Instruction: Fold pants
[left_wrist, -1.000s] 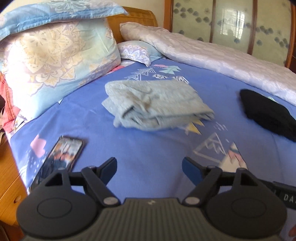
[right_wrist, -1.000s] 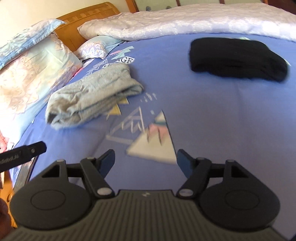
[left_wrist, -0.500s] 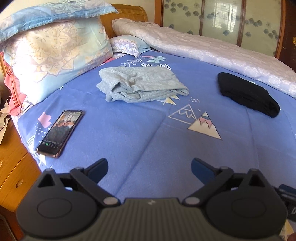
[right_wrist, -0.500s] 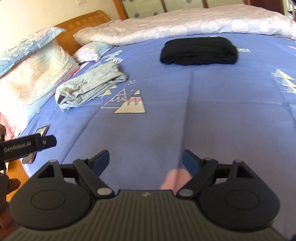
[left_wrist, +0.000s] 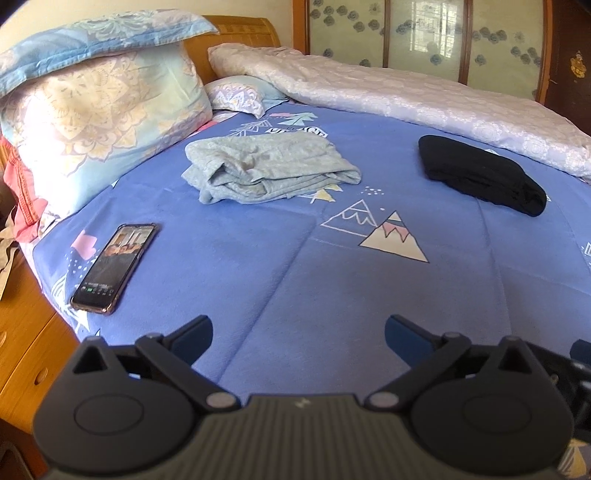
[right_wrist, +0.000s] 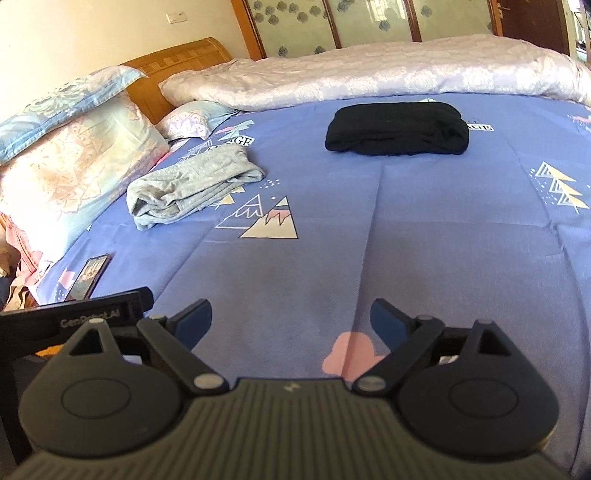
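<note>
Grey pants (left_wrist: 269, 170) lie folded in a loose bundle on the blue bedsheet (left_wrist: 332, 295), near the pillows. Folded black pants (left_wrist: 480, 177) rest farther right, near the rolled quilt. My left gripper (left_wrist: 298, 328) hovers open over bare sheet at the bed's near side, well short of both garments, with nothing between its fingers. The right wrist view shows the grey pants (right_wrist: 192, 184) at left and the black pants (right_wrist: 397, 129) ahead. My right gripper (right_wrist: 291, 314) is over bare sheet, its jaws opening and holding nothing.
A phone (left_wrist: 114, 266) lies screen up near the bed's left edge. Stacked pillows (left_wrist: 99, 110) lean on the wooden headboard. A pale rolled quilt (left_wrist: 406, 96) runs along the far side. A wooden nightstand (left_wrist: 22, 339) stands left of the bed.
Both grippers have pulled back from the grey pants toward the near side of the bed, and their jaws have spread wider. The garments now look smaller and farther away.
</note>
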